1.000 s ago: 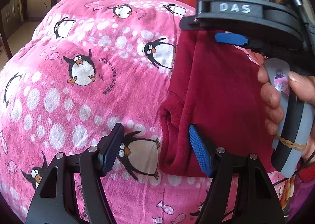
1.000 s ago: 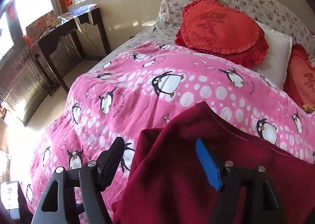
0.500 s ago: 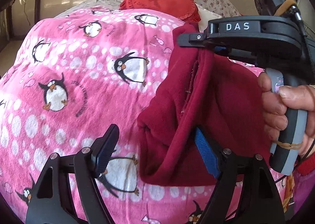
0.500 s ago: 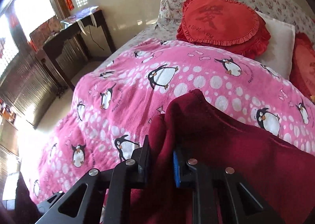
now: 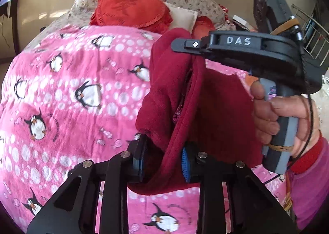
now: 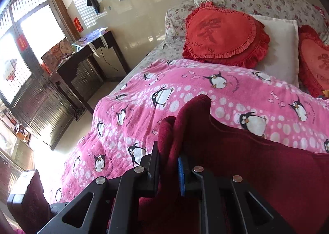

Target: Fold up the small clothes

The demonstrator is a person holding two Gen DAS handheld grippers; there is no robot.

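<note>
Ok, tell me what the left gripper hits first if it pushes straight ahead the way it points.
The left gripper is already shut on the red garment, so more of that cloth comes first. Beyond it, probably the right gripper pinching the garment's top, though depth is unclear; the pink blanket lies behind.

We could not see the lower hem of the dark red fleece garment; it ran off the frame's edge, and its folds hid our right gripper's blue pads.
</note>
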